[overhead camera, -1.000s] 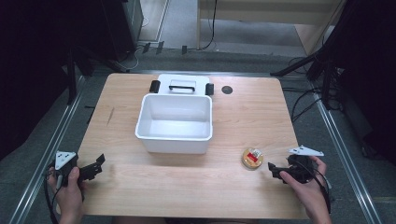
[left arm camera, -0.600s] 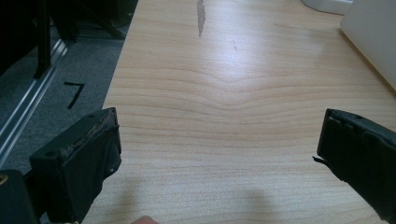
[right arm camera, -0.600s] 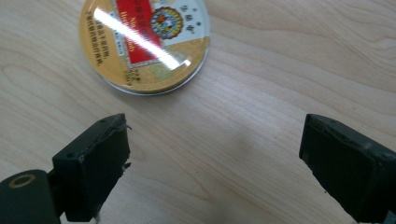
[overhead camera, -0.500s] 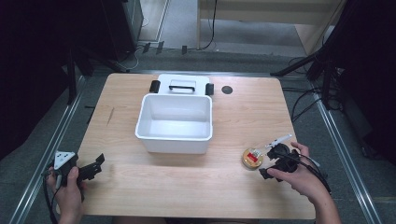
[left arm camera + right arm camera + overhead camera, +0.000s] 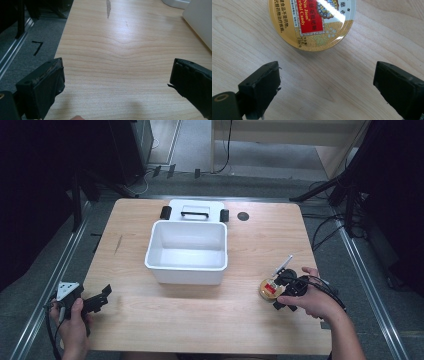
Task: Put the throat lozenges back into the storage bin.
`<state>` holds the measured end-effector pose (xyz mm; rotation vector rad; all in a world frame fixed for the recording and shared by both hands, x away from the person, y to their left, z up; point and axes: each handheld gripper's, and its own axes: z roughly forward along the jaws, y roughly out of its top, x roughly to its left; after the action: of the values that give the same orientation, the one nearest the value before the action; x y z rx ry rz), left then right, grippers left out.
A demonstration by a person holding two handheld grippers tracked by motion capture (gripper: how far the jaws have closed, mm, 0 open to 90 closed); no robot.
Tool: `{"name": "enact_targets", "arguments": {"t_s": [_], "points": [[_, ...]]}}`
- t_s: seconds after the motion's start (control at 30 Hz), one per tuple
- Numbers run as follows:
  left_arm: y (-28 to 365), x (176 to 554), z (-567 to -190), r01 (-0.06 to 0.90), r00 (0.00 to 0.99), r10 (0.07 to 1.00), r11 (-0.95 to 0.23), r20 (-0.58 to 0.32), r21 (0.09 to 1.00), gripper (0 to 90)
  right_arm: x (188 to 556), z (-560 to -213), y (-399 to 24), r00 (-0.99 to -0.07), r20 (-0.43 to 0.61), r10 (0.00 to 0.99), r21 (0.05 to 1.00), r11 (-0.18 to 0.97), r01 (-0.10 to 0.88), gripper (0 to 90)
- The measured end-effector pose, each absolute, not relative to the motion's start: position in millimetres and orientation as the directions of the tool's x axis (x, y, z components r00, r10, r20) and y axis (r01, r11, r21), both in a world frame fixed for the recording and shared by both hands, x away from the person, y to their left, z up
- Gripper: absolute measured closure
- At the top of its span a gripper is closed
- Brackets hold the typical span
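Wooden table [image 5: 200, 320]: candy tin [image 5: 312, 22] lies flat ahead of your right gripper [image 5: 325, 85], jaws just widened, nothing between. Straddle the tin's rim squarely. Left gripper [image 5: 117, 82] apart, idle

**Free room and obstacles**

Bare wood is left along the table's [image 5: 200, 320] near edge and left side. The middle is blocked by a white bin [image 5: 187, 252], its lid [image 5: 194, 211] behind it. A round tin [image 5: 270, 289] lies near the right front.

Candy tin [image 5: 312, 23] was cut off by the right gripper view's 12 o'clock edge; its small print was too blurred to read. White bin [image 5: 200, 22] was cropped at the left gripper view's 2 o'clock corner.
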<state>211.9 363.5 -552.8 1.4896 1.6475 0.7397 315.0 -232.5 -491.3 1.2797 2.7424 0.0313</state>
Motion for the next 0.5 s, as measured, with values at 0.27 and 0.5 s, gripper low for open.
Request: {"name": "enact_targets", "arguments": {"t_s": [0.27,0.5], "points": [[363.4,212.6,-552.8,0.542,-0.009,0.987,0.139,-0.160,0.829,0.0,325.7,-492.1,-225.5,-0.611,-0.085,0.787,0.000,0.613,0.790,4.5],[363.4,213.1,-552.9,0.545,-0.011,0.987,0.140,-0.160,0.826,0.0,336.7,-493.0,-223.3,-0.584,-0.085,0.807,0.010,0.587,0.809,4.1]]}}
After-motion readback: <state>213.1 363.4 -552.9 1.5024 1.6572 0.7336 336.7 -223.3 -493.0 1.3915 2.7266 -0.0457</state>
